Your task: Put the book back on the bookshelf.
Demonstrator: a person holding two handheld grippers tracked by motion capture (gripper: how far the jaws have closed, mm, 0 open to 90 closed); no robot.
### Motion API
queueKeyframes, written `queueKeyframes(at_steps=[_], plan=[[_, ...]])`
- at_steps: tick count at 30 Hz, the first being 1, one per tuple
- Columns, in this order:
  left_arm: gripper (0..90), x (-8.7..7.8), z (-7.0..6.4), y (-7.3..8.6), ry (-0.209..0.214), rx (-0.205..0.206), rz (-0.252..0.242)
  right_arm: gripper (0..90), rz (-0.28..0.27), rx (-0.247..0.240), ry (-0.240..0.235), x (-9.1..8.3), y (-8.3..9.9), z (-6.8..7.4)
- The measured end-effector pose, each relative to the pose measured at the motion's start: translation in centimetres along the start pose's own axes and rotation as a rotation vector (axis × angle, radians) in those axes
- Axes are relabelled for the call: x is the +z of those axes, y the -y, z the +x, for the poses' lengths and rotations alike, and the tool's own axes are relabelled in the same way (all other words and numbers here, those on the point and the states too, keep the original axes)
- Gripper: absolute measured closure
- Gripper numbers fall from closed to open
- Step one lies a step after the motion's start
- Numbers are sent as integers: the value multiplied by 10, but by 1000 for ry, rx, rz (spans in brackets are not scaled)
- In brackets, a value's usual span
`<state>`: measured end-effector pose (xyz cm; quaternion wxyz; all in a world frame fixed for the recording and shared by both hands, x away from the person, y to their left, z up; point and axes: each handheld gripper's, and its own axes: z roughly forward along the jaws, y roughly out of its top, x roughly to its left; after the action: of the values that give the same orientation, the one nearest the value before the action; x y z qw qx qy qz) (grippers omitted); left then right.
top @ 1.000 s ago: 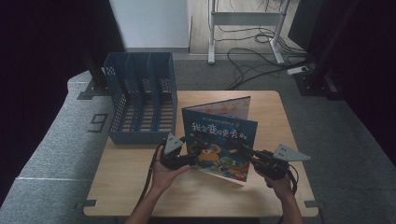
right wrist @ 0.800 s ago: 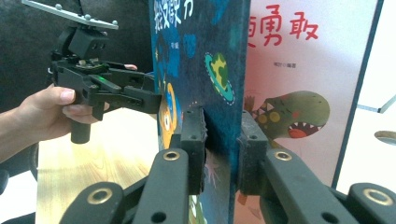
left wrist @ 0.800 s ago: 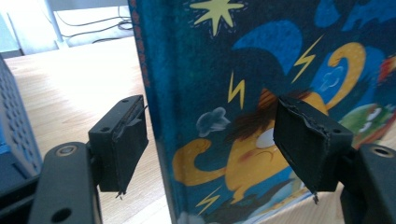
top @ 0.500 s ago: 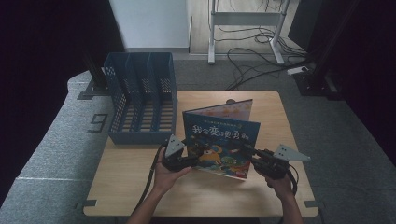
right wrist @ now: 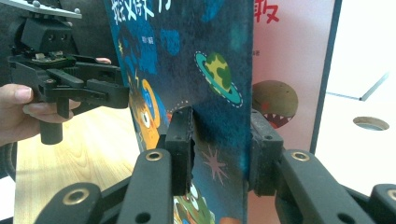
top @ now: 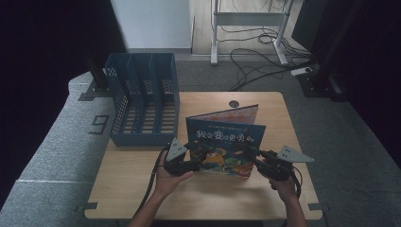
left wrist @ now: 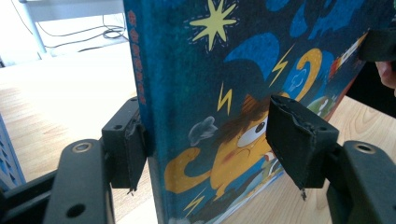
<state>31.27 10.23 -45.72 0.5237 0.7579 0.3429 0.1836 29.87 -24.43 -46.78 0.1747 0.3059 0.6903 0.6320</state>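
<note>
Your left gripper (top: 188, 164): jaws apart, straddling book (top: 227, 147) spine edge. Your right gripper (top: 261, 161): clamped on book's opposite cover edge, book upright between both.

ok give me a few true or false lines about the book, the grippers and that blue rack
1. The book stands upright on the table. True.
2. The book lies inside the blue rack. False: it is on the table, to the rack's right.
3. The right gripper has its jaws on either side of the book's cover. True.
4. The left gripper is shut tight on the book. False: its jaws are spread, one jaw clear of the cover.
5. The book's cover is plain white. False: dark blue with cartoon pictures.
</note>
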Motion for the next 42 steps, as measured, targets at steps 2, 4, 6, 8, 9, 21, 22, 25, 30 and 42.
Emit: queueKeyframes(at_steps=[2,4,6,8,9,21,22,25,30,42], plan=[[340,0,0,-1,5,9,0,654,3,-3,5,0,0,0],[353,0,1,-3,16,7,-2,648,7,-1,8,-1,0,-1],[357,0,0,-4,19,9,-6,644,8,-1,9,-1,0,-2],[362,0,-1,-5,21,13,-8,632,10,2,18,-1,1,-3],[364,0,-2,-5,21,15,-10,627,11,3,21,-1,1,-3],[416,0,-2,-6,8,11,-24,611,-34,59,92,-7,0,-9],[425,0,-2,-6,10,10,-23,611,-35,63,93,-8,0,-10],[433,-2,-2,-5,22,16,-23,608,-34,62,98,-7,0,-10],[421,-5,-3,-5,32,25,-32,561,-33,55,119,-6,-2,-8],[427,-8,-1,-11,55,28,-51,496,-29,52,160,-7,-5,-8]])
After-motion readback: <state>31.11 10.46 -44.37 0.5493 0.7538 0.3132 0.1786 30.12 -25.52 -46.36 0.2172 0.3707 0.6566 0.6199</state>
